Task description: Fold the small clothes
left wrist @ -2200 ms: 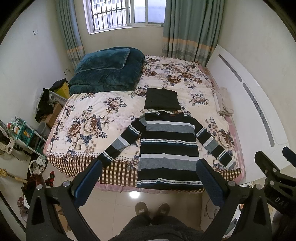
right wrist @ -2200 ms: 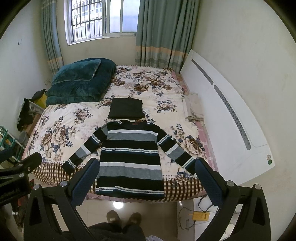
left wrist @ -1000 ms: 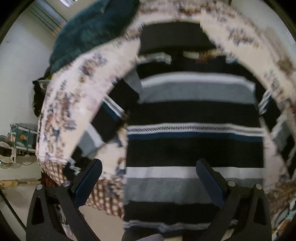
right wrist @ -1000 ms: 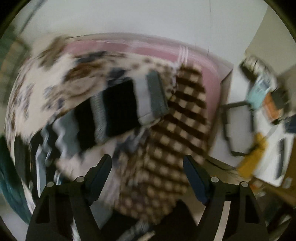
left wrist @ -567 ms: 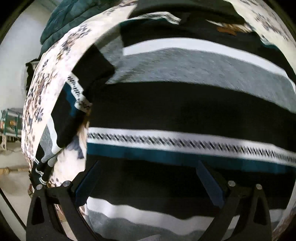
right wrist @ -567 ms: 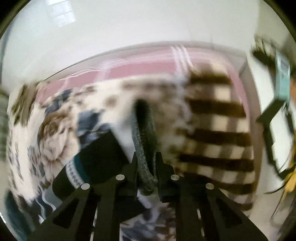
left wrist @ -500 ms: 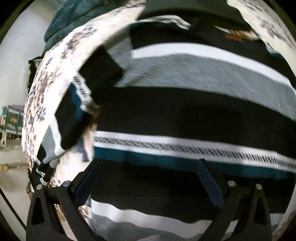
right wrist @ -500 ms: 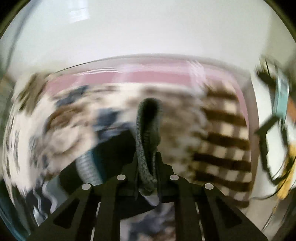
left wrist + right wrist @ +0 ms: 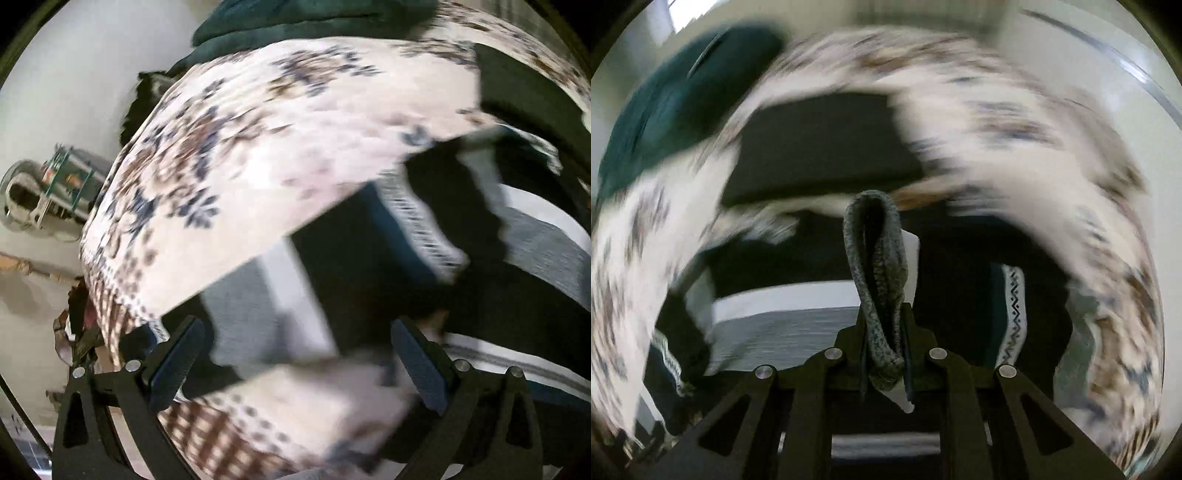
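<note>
Clamped right gripper (image 9: pixel 882 350) on sweater (image 9: pixel 783 325) cuff (image 9: pixel 875 266), swung it inward; left gripper (image 9: pixel 295 358) fingers apart over left sleeve (image 9: pixel 258 314).

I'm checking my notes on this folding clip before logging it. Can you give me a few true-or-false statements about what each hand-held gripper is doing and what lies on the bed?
1. The right hand-held gripper is shut on a sleeve cuff of the striped sweater. True.
2. The left hand-held gripper grips the other sleeve. False: it is open, holding nothing.
3. A folded dark garment lies beyond the sweater. True.
4. The bedspread is plain white. False: it is floral.
</note>
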Demonstrator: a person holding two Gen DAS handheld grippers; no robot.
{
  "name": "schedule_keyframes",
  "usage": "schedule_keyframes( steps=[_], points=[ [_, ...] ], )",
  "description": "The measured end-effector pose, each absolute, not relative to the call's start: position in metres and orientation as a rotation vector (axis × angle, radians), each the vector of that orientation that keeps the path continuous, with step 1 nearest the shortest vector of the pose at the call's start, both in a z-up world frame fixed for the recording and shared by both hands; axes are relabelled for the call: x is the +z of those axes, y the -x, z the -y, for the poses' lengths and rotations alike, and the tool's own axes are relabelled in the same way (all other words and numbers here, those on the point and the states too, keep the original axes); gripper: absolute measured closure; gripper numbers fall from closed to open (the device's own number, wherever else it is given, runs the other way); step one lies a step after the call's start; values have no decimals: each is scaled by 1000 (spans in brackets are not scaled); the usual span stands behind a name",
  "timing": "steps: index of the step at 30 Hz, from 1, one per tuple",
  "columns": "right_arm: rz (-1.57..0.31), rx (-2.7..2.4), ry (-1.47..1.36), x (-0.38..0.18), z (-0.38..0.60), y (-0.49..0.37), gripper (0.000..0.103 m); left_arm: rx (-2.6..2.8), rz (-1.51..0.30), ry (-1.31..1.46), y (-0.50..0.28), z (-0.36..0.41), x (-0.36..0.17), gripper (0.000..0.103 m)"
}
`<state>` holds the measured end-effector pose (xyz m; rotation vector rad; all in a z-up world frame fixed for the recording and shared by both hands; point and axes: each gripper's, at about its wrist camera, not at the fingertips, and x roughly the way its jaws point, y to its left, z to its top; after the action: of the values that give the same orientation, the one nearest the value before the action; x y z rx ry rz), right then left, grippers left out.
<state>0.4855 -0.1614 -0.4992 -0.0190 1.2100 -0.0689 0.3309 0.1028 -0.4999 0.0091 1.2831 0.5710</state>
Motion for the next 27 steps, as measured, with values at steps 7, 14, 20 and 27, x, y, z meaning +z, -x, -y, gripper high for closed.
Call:
schedule_keyframes(
  steps=[7,14,20,27],
  points=[
    [-1287,81,146,-551,7,-485,89,661,-1255,80,-314,-175,-503,0],
    [-1416,231,-32,-560,1,-473,66,685,-1276,182,-293,-221,-500,0],
    [-1369,173,-192,-527,64,-432,32,727,-1267,370,-224,-281,-483,0],
    [-1485,38,-217,-528,133,-388,32,766,-1354,612,-165,-339,-538,1]
  ],
)
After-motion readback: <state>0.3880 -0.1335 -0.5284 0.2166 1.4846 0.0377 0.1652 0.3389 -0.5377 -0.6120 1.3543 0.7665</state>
